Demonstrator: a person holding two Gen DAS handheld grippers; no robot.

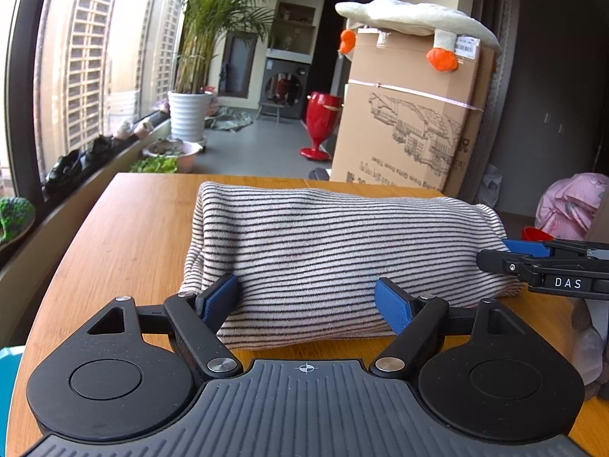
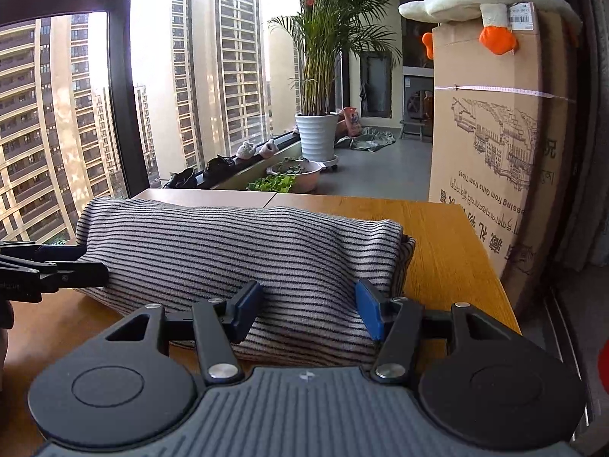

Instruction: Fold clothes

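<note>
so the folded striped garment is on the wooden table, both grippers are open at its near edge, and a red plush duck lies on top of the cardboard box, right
Not quite: the plush duck on the cardboard box is white with orange feet, as the right wrist view shows. The rest holds.

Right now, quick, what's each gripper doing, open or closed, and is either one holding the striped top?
Left gripper: open, jaws straddling the folded striped top, not clamped.
Right gripper: open, same, near the other end.

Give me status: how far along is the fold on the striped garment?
Mostly done: the striped garment already lies on the wooden table as a compact folded bundle. In hand: nothing gripped; the left gripper and right gripper are both open, fingers straddling the near edge. Left: possibly a final fold or tidying; the right end shows loose layers.
</note>
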